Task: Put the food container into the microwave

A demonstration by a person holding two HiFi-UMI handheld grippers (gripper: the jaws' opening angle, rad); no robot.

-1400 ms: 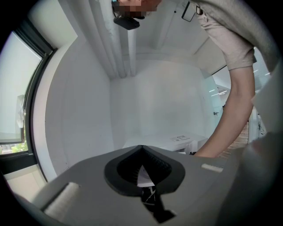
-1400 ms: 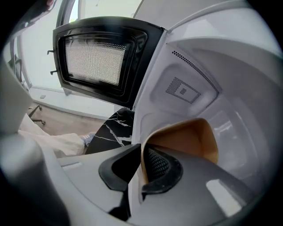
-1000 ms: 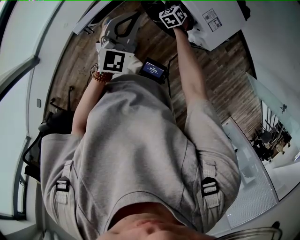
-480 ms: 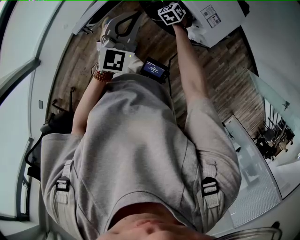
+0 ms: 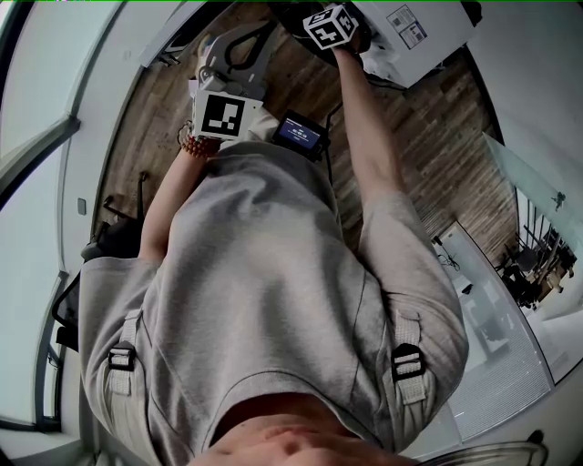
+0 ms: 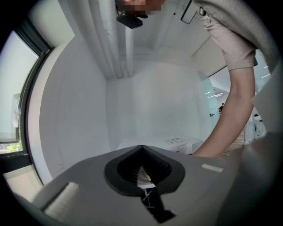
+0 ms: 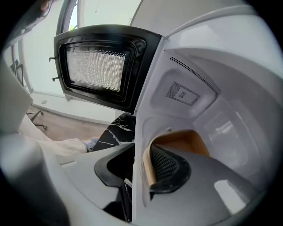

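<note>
The white microwave (image 5: 428, 41) stands at the top of the head view, and my right gripper's marker cube (image 5: 330, 25) is at its mouth. In the right gripper view the black mesh door (image 7: 99, 66) hangs open at the left and the white cavity (image 7: 221, 110) fills the right. My right gripper (image 7: 140, 165) has just been opening. A thin pale wall stands between its fingers, with the tan food container (image 7: 185, 139) lying against the right pad (image 7: 166, 165). My left gripper (image 6: 141, 152) is held level, away from the microwave, shut and empty.
A small device with a blue screen (image 5: 301, 134) hangs at the person's waist. Wood floor (image 5: 428, 155) lies below, with a dark chair (image 5: 100, 250) at the left. A white wall (image 6: 146, 106) and a window (image 6: 17, 97) face the left gripper.
</note>
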